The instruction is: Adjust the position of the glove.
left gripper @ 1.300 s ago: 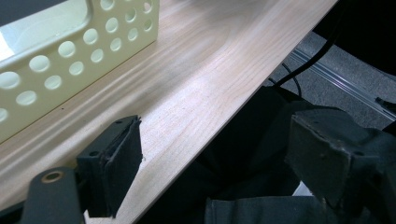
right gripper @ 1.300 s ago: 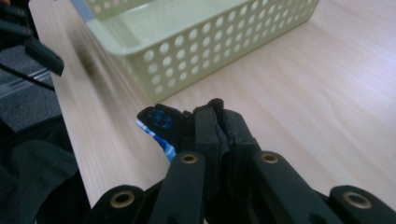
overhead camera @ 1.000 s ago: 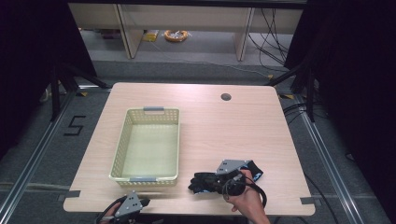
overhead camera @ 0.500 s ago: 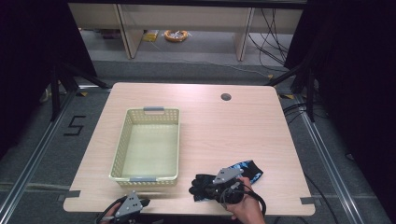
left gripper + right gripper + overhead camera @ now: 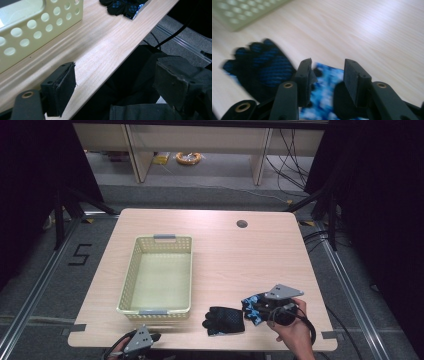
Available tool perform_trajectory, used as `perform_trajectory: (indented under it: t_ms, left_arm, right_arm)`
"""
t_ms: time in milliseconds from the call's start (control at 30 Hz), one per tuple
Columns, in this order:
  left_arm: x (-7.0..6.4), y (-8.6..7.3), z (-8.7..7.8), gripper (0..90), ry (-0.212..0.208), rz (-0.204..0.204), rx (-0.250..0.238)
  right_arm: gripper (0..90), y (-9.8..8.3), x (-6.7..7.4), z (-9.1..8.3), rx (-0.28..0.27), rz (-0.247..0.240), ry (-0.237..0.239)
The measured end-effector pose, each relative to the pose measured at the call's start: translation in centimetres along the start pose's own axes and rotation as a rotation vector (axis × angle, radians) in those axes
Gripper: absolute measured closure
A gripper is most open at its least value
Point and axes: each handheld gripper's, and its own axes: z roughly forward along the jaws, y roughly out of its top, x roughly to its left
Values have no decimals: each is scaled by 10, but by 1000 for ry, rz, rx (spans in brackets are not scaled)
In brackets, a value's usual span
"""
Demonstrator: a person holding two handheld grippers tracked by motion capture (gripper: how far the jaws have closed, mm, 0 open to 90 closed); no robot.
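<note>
Right gripper (image 5: 272, 309), lower right of high view: jaws just been opening, part-open, nothing pinched, glove (image 5: 235, 317) flat on table (image 5: 225, 250) under them. Left gripper (image 5: 142, 340) wide open, empty, bottom edge. Risk: shallow bite snags only cuff, glove slips short of basket (image 5: 131, 285).

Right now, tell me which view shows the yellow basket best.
The high view: the whole basket shows from above, nothing inside. The left gripper view catches one perforated corner; the right gripper view gives a blurred edge.

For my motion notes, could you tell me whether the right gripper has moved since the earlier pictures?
Yes. The right gripper has shifted rightward, away from the basket, toward the table's right edge; its fingers have just been opening.
</note>
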Motion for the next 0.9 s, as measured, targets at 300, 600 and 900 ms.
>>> perform_trajectory:
  t_ms: [300, 600, 900]
  left_arm:
    - [-2, -1, 2, 176, -5, -40, -43]
    - [-1, 0, 2, 176, -3, -37, -11]
    - [0, -1, 1, 176, 4, -26, 4]
  right_arm:
    - [620, -13, -29, -3, 47, 6, -89]
    - [603, -24, -46, 16, 113, 98, -91]
    - [563, -26, -55, 33, 147, 125, -65]
